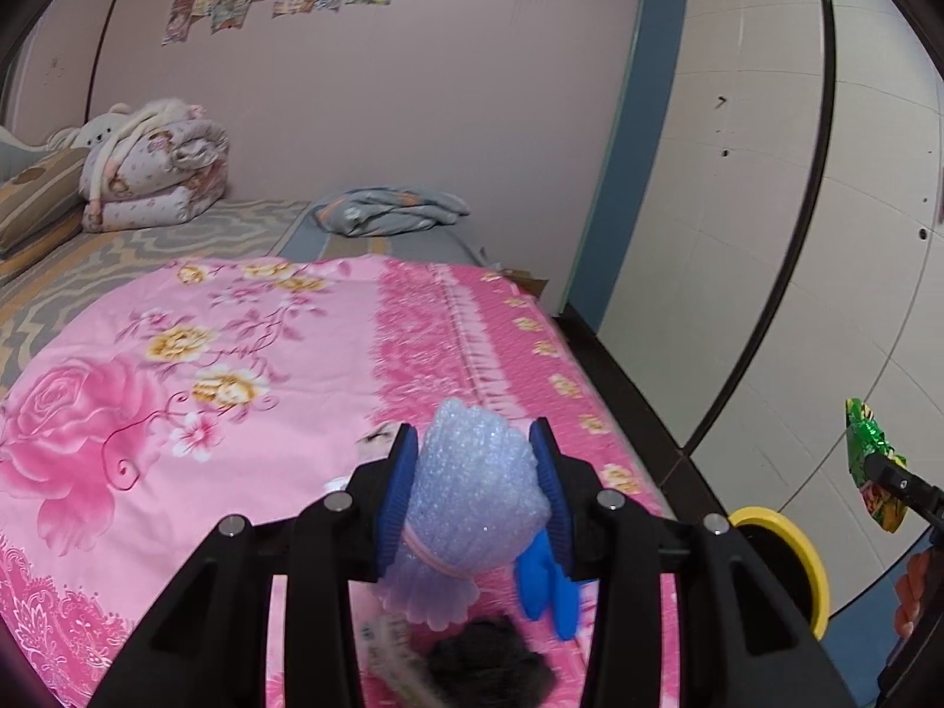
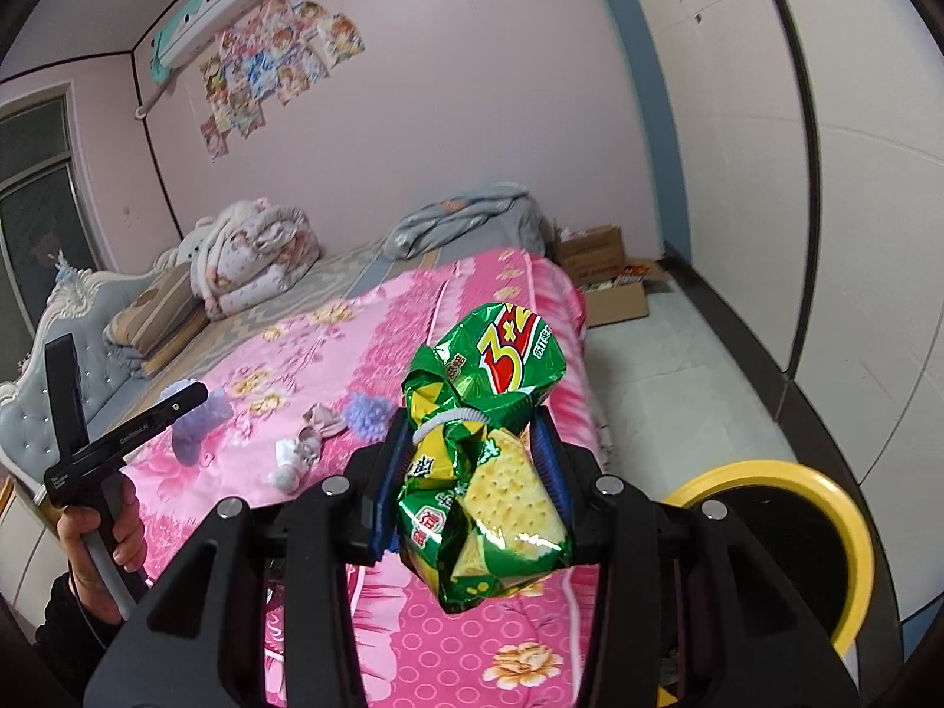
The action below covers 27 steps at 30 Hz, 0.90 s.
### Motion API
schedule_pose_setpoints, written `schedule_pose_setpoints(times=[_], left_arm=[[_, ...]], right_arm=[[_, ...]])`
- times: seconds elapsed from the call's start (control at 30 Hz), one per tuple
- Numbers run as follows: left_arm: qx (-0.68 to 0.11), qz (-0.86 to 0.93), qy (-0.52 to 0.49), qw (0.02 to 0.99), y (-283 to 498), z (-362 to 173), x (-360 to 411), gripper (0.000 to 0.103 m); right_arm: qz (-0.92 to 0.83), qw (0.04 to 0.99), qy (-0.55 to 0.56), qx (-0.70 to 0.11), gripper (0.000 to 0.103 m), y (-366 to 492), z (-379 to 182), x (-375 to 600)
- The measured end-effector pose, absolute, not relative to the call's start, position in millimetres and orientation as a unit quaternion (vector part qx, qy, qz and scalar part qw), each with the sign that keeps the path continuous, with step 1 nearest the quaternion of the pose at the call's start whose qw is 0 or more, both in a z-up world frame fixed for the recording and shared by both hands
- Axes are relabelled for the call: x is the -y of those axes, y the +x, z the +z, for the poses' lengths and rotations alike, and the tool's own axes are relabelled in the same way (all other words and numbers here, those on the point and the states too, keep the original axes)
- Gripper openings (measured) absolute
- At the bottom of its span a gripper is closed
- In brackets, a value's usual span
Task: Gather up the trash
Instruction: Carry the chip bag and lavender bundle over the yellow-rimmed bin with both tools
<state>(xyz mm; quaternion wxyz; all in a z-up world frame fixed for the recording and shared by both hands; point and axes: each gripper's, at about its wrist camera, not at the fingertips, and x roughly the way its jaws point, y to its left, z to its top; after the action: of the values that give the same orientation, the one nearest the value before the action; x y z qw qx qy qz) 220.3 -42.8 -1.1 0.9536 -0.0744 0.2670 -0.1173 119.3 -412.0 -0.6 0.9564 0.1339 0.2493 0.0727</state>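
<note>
Above the bed's (image 1: 248, 318) right edge, a foam wrap (image 1: 475, 489) is clamped by the left gripper (image 1: 475, 442); a snack bag (image 2: 489, 460) is clamped by the right gripper (image 2: 472, 430).

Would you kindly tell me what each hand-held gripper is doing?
Left hand-held gripper: closed on foam wrap.
Right hand-held gripper: closed on cracker packet.
</note>
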Motion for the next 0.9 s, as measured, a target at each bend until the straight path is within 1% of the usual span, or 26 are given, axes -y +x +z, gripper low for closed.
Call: schedule_pose_setpoints(times=[0.13, 0.9], left_arm=[[-0.263, -0.145, -0.083, 0.950, 217.5, 14.8, 66.3, 0.037], [-0.231, -0.256, -0.039, 0.938, 211.3, 81.5, 209.6, 0.037]], right_arm=[[0.055, 0.959, 0.146, -0.237, 0.038, 106.6, 11.2, 429.1], [-0.063, 0.964, 0.188, -0.176, 0.038, 56.3, 58.7, 535.9]])
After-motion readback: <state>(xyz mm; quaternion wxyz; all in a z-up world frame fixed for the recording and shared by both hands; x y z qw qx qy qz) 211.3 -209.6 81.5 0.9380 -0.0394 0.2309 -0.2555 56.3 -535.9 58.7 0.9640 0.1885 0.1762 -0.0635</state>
